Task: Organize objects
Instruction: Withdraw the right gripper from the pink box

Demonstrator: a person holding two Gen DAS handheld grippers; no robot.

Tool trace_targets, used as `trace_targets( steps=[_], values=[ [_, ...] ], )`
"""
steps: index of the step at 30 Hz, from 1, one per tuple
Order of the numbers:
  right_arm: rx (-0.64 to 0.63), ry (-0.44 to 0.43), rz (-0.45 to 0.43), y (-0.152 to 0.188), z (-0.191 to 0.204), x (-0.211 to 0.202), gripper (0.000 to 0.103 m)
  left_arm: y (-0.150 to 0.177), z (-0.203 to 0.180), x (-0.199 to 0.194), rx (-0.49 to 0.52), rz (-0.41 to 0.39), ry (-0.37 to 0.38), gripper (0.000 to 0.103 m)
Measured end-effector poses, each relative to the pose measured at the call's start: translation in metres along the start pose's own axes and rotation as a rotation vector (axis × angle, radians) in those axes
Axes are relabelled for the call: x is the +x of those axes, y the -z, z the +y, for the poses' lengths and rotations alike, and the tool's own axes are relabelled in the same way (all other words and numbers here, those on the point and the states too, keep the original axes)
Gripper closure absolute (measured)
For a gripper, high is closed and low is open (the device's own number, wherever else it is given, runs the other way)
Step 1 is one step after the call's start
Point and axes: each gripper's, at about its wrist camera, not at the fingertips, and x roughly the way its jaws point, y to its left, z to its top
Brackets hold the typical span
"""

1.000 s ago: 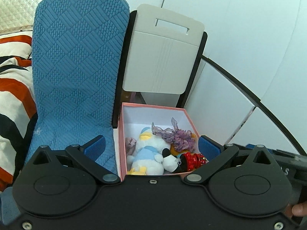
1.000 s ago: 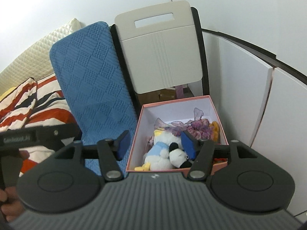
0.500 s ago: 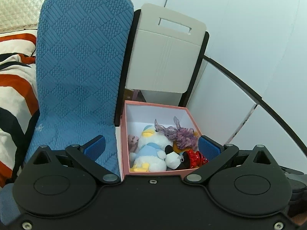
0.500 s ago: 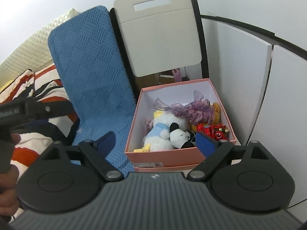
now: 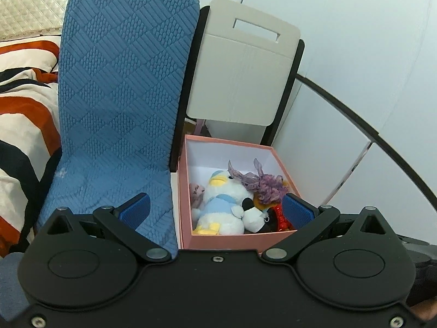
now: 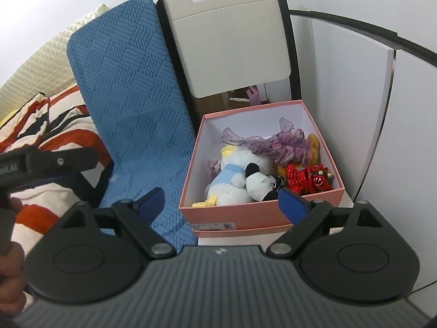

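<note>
Toys fill the pink cardboard box [image 6: 240, 216]; both claws, left claw [image 5: 215, 210] and right claw [image 6: 221, 199], hang spread and empty, likely about to clasp its sides.

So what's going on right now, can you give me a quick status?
Left gripper open, right gripper open, both empty. Pink box full of toys, duck plush on top. Nothing in the way.

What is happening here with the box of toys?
A person holds a hand-held gripper in each hand, both aimed at the open pink cardboard box of toys. The left hand-held gripper and the right hand-held gripper are open and empty. The white plush duck with a blue collar and the shiny red lion figurine lie inside, untouched.
</note>
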Motion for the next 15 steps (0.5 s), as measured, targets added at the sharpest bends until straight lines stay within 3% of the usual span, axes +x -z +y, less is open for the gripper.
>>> trace_targets(
  steps=[15],
  values=[
    [-0.001,0.009,0.001,0.0041,0.0064,-0.0037,0.012,0.0018,-0.0035,-0.0101,0.021,-0.005,0.008,0.000]
  ],
)
